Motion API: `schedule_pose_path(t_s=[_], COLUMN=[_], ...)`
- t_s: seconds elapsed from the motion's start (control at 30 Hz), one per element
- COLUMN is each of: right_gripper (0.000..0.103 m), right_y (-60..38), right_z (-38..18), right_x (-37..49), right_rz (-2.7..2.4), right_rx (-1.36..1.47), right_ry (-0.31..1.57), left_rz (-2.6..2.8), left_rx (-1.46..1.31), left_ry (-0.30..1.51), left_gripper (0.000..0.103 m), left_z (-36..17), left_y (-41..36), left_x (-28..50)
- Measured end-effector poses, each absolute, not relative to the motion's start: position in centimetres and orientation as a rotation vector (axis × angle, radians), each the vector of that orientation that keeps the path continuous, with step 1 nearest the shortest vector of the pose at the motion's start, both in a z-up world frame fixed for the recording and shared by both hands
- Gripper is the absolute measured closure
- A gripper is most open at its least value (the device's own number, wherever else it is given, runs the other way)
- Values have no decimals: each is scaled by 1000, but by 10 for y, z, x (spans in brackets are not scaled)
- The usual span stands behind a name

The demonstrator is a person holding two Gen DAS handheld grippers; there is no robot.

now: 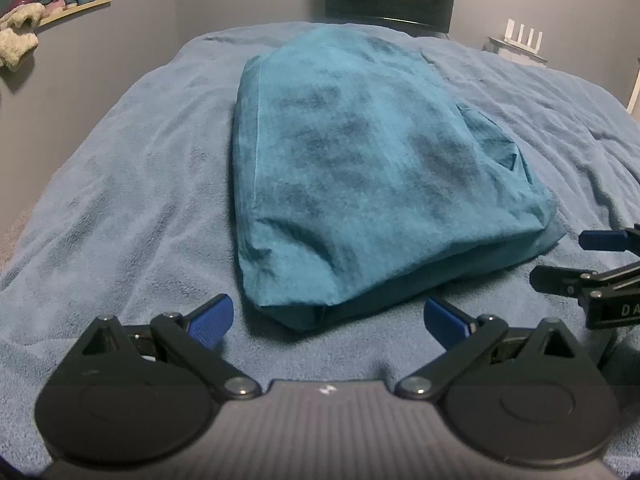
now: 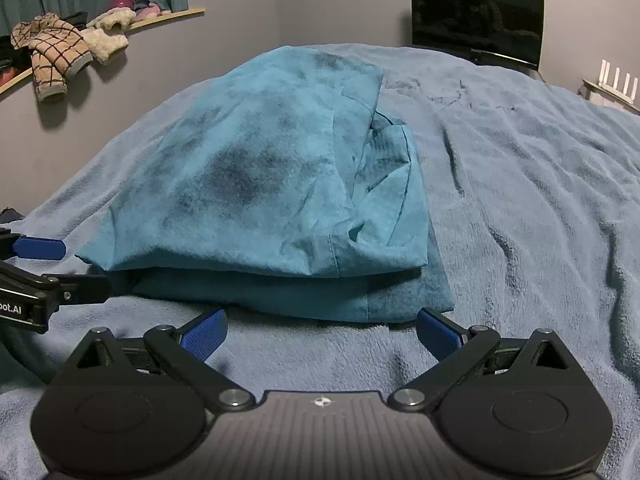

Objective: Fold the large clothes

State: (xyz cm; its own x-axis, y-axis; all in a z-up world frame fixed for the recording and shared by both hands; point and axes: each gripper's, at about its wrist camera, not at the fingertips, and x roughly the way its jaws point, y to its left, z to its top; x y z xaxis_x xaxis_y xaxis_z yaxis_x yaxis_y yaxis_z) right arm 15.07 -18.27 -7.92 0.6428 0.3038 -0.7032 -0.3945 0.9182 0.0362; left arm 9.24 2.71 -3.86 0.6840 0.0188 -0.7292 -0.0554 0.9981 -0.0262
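Already folded over, the teal garment (image 1: 360,168) is lying just ahead of both spread, empty grippers
Thin, limp cloth is looking light; the near layered edge between the left gripper (image 1: 328,318) and right gripper (image 2: 322,330) fingertips is offering the likeliest pinch on the blue blanket (image 2: 540,200)

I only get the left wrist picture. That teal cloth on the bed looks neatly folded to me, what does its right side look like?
Observer: In the right wrist view, the teal garment shows loose, rumpled layers along its right edge, with a lower layer sticking out at the near right corner.
Visitor: Anything on that window ledge besides the fluffy thing?
Observer: Yes, a checked brown garment hangs off it.
Visitor: Is the right claw holding anything?
Observer: No, the right claw is open over the blue blanket.
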Motion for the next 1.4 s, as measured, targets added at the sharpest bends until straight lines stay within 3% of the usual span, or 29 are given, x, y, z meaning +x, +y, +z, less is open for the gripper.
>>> schedule_pose_path(t_s=[1.4], right_gripper=[1], right_y=[-183], right_z=[-84], right_x=[152], right_rz=[392], right_rx=[-134], right_ry=[796], left_rz=[50], left_rx=[-45], left_ry=[825], left_gripper=[1], left_z=[-41], left_y=[29], left_x=[94])
